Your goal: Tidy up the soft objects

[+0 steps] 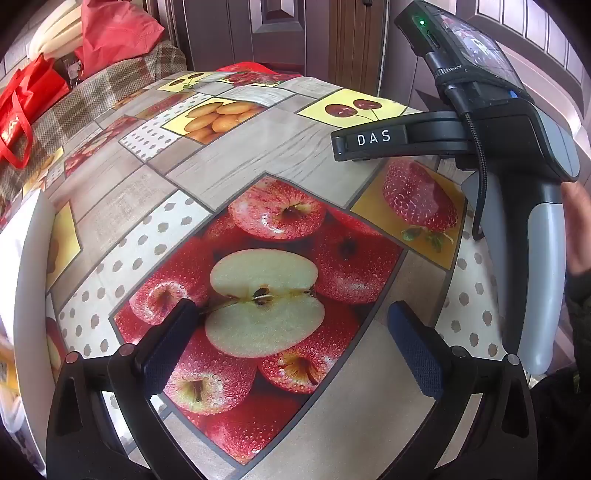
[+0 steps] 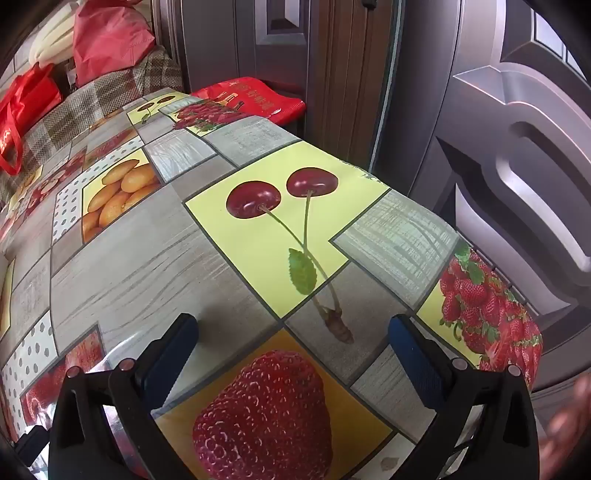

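Along the far left edge, beyond the table point(image 1: 229, 155) with its glossy fruit-printed oilcloth, the soft things lie heaped on a brown checked fabric seat point(image 1: 110, 85): a shiny red carrier bag with loop handles point(image 1: 26, 107), a salmon-pink cloth bundle point(image 1: 114, 33) and a cream ribbed cushion-like roll point(image 1: 55, 29) behind it; all sit well apart from both tools, and nothing soft lies on the table itself; judged by their looks, they should be light and limp, the bag slippery and crackly, best taken by a handle or a gathered fold, the pink cloth by a pinched bunch of fabric near its middle so it does not trail; the roll likely gives under pressure and wants a wide bite across its ribs; nearer, the left gripper point(image 1: 291, 325) hangs over the printed apples with its fingers spread wide and nothing between them; to its right the right gripper point(image 2: 293, 332), seen from its own camera above the cherries and strawberry, is likewise fully apart and empty; a hand point(image 1: 576, 229) shows at the grey handle.
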Demonstrator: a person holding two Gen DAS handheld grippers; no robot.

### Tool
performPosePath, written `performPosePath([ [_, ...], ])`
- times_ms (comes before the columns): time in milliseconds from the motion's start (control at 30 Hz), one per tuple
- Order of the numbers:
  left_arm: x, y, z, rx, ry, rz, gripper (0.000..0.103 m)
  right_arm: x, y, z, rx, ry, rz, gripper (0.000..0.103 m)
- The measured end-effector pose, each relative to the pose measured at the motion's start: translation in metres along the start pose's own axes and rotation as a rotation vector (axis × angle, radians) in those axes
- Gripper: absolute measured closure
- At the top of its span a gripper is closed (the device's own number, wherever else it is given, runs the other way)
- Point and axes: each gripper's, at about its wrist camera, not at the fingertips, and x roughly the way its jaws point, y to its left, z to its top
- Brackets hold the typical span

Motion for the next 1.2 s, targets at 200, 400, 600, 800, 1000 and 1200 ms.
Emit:
performPosePath([
  [200, 0.0, 0.0, 0.0, 0.0, 0.001, 0.0, 0.001, 0.0001, -0.0001, 0.0, -0.001, 0.003, -0.001, 0.0],
  [400, 0.0, 0.0001, 0.0, 0.0, 0.0, 0.0, 0.001, 0.0001, -0.0001, -0.0001, -0.002, 0.002, -0.002, 0.0],
  [600, 0.0, 0.0002, 0.0, 0.0, 0.0, 0.0, 0.001, 0.0001, -0.0002, -0.0001, -0.002, 0.002, -0.002, 0.0],
  [800, -0.0001, 0.0, 0.0001, -0.001, 0.001, -0.001, 0.001, 0.0001, 0.0, -0.0001, -0.002, 0.002, -0.003, 0.0],
  [1000, 0.001, 0.0006, -0.0011, -0.001, 0.0, -0.001, 0.001, 0.0, 0.0, -0.0003, -0.002, 0.002, -0.002, 0.0],
  [1200, 0.0012, -0.002, -0.0003, 0.001, 0.0, 0.001, 0.001, 0.0002, -0.0002, -0.0003, -0.002, 0.002, -0.002, 0.0],
])
